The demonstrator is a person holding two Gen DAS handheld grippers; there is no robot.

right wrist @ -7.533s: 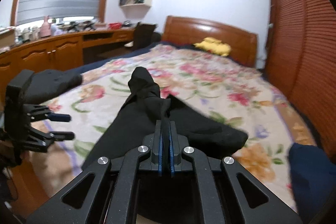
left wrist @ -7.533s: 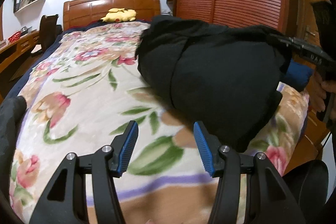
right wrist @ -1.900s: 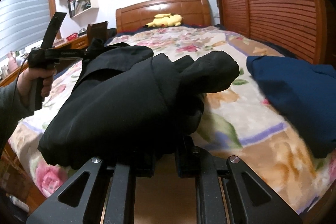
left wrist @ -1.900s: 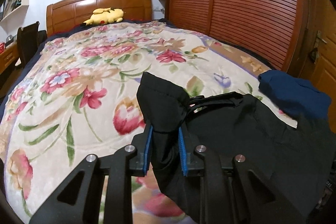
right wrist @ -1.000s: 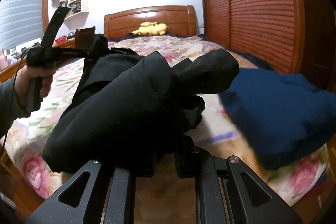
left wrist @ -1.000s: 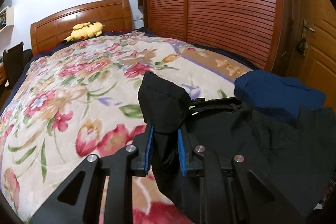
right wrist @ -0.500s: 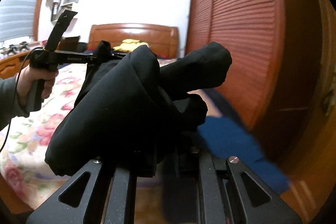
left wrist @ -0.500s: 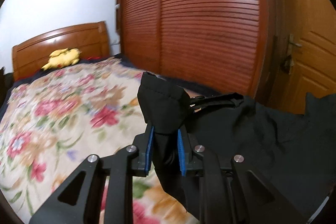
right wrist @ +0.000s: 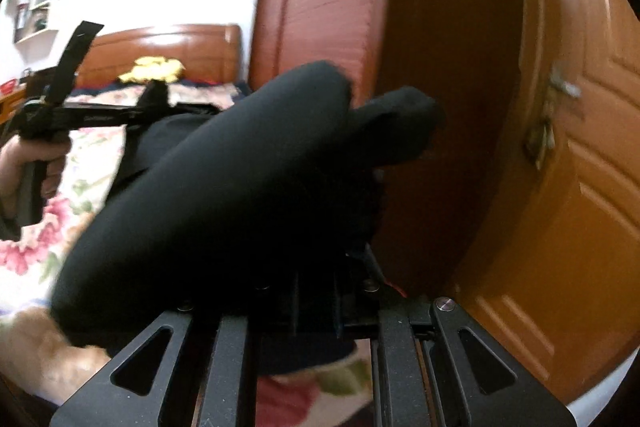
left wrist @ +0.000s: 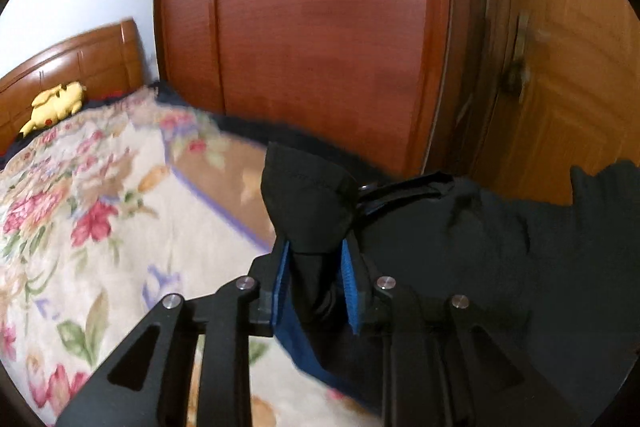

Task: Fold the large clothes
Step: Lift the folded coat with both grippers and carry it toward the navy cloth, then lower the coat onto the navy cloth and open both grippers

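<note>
A folded black garment hangs between both grippers, lifted above the foot of the bed. My left gripper is shut on one bunched corner of it, blue pads pressing the cloth. My right gripper is shut on the other end; the black garment bulges over its fingers and hides them. The left gripper also shows at the left of the right wrist view, held by a hand. A strip of blue cloth shows just under the black garment.
The bed with a floral cover lies to the left, with a wooden headboard and a yellow plush toy. A slatted red-brown wardrobe and an orange door stand close ahead and right.
Both grippers have swung to the right with the black garment, from over the bed toward the wardrobe and door. The grip on the garment is unchanged. The view is motion-blurred.
</note>
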